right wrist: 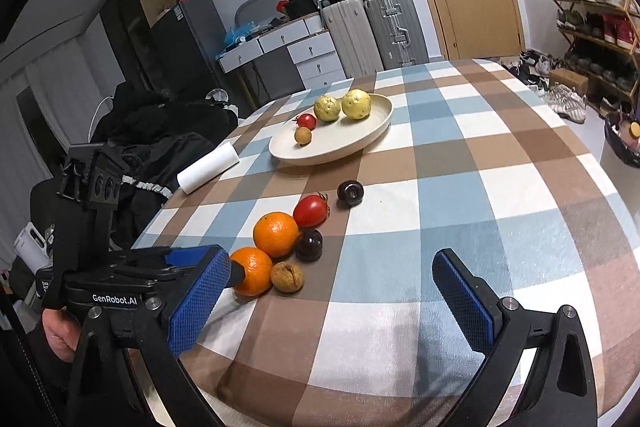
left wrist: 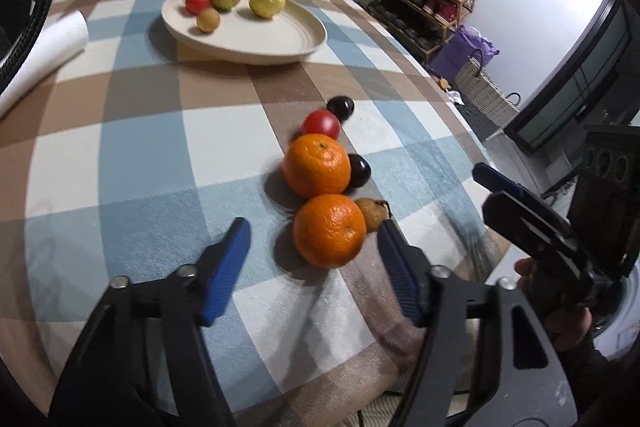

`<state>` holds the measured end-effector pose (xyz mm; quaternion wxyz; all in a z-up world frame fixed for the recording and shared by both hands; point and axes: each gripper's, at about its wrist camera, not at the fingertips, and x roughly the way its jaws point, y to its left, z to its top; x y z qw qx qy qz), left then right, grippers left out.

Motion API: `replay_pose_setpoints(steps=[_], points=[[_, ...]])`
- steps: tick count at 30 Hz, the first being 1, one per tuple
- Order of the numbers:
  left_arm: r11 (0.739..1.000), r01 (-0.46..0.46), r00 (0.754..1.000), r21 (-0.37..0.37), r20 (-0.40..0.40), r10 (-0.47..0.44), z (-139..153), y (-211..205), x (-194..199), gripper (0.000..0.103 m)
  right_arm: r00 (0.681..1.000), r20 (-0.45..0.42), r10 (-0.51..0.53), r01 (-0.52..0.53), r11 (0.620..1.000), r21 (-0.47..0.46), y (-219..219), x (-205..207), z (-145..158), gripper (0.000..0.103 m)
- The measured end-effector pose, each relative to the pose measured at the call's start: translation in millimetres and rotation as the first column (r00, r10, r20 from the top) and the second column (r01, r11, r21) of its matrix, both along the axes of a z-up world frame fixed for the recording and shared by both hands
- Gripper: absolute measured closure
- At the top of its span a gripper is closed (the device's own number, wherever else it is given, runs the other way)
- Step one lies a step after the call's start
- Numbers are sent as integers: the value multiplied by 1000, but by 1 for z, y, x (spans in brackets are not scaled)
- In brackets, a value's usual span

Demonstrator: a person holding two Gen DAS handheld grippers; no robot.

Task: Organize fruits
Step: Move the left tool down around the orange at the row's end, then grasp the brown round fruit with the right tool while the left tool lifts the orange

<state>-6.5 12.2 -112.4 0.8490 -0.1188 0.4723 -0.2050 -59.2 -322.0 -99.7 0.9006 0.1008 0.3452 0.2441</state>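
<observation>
Step in hand: reaching for the nearest orange [left wrist: 329, 230], judged as the first move of carrying it to the plate [left wrist: 256, 43].
Left gripper [left wrist: 312, 263]: its blue fingers [left wrist: 228, 267] stood apart on either side of the nearest orange, not yet pressing it; nothing was held.
Right gripper [right wrist: 332, 291]: wide open and empty, hanging over bare tablecloth [right wrist: 460, 155] to the right of the fruit.
Loose fruit: two oranges, a red tomato [left wrist: 321, 124], two dark plums and a small brown fruit [left wrist: 372, 213] lay clustered near the table's front.
Plate: further back, already holding two yellow fruits, a small tomato and a small brown fruit.
Next move: likely closing gently on the orange without nudging the brown fruit touching it, then lifting clear.
</observation>
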Motion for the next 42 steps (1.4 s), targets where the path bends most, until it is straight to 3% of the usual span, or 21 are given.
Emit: replay_pose_setpoints(steps=[4, 6, 24, 28, 38, 42], points=[[999, 27, 1000, -17, -13, -28, -2, -4, 0, 64, 1000, -8, 3, -3, 1000, -1, -1, 1, -2, 0], [999, 36, 999, -26, -12, -36, -3, -4, 1, 68, 1000, -13, 3, -3, 1000, 0, -1, 2, -3, 0], [998, 15, 1000, -60, -7, -15, -1, 13, -10, 70, 999, -35, 20, -20, 1000, -3, 5, 5, -5, 0], [997, -9, 1000, -81, 10, 10, 4, 26, -13, 78, 996, -67, 54, -54, 998, 11, 11, 8, -9, 0], [993, -22, 1000, -114, -3, 21, 1, 37, -11, 78, 991, -103, 89, -90, 996, -5, 26, 12, -19, 0], [994, 1, 999, -114, -42, -6, -7, 33, -10, 56, 990, -103, 92, -94, 996, -8, 28, 12, -19, 0]])
